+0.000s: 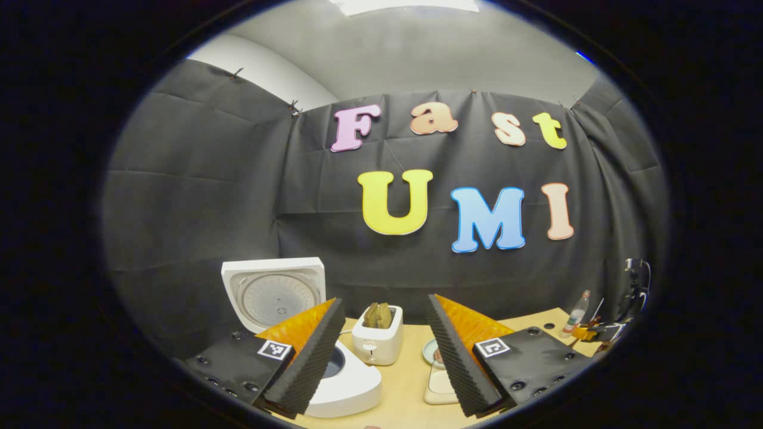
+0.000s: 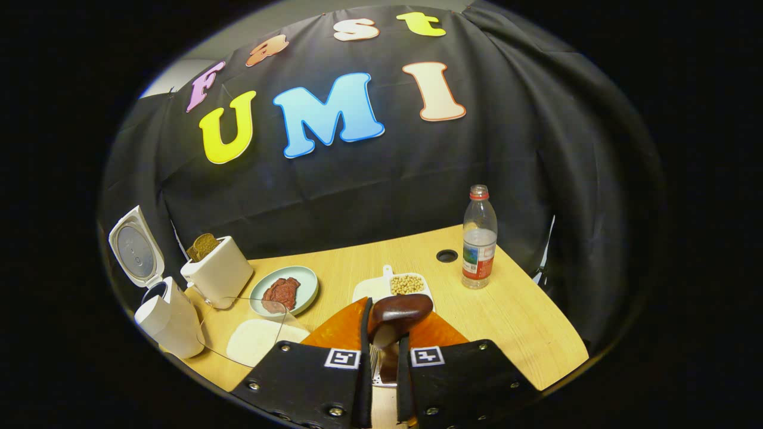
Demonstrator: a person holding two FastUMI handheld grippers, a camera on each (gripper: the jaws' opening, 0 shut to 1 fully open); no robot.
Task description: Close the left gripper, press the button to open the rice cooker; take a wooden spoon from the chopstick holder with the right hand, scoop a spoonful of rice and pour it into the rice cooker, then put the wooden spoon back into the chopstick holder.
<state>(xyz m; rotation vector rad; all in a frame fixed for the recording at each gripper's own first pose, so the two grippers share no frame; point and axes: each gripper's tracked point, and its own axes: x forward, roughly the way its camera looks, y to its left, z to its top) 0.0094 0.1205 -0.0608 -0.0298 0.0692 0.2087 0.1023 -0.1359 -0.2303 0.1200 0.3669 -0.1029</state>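
Right gripper [image 2: 381, 342] pinching the wooden spoon [image 2: 398, 313] above the table [image 2: 524, 322], left gripper [image 1: 381, 351] hanging spread before the open rice cooker [image 1: 280, 298].

One rice cooker [image 2: 164, 316] with its lid up, one toaster [image 2: 217, 271] holding what looks like two slices of bread [image 2: 202, 245], one round plate [image 2: 298, 280] with a single piece of meat [image 2: 281, 292], and one clear bowl of rice [image 2: 253, 336]. One white tray [image 2: 372, 289] of beans [image 2: 407, 283] — too many to count. One water bottle [image 2: 478, 238], one wooden spoon [image 2: 398, 314]. Two grippers — the right gripper [image 2: 381, 351] and the left gripper [image 1: 384, 351] — on one table [image 2: 524, 322].
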